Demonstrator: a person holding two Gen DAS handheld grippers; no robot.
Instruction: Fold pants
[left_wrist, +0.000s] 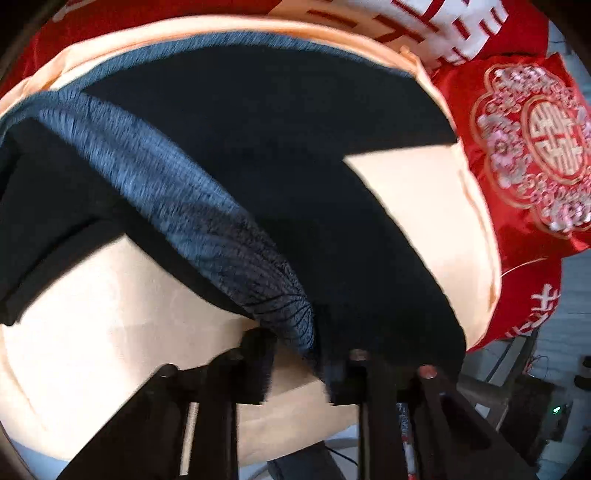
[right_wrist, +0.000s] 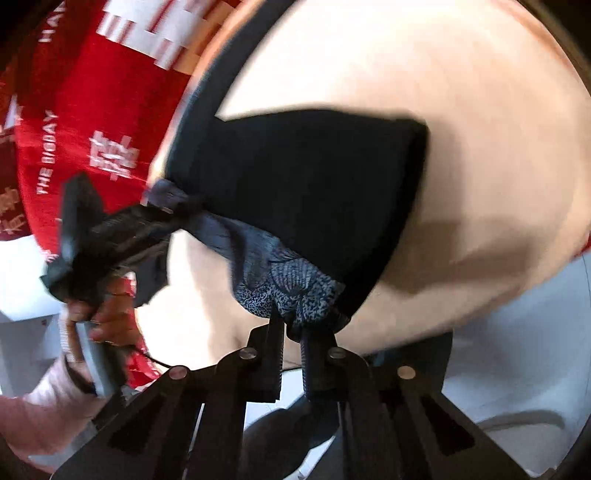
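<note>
The pants (left_wrist: 258, 155) are black with a blue-grey patterned waistband (left_wrist: 177, 199), spread over a peach-coloured bed surface (left_wrist: 103, 332). My left gripper (left_wrist: 299, 354) is shut on the waistband edge at the near side. In the right wrist view the pants (right_wrist: 314, 184) hang lifted and bunched, their patterned waistband (right_wrist: 295, 288) pinched in my right gripper (right_wrist: 291, 328). The left gripper (right_wrist: 159, 218) shows there too, shut on the waistband's other end, held by a hand (right_wrist: 107, 314).
Red bedding with white characters (right_wrist: 92, 129) lies along the far side. A red embroidered cushion (left_wrist: 532, 155) sits at the right. The bed edge (left_wrist: 491, 258) drops to a floor with cables and boxes (left_wrist: 517, 398).
</note>
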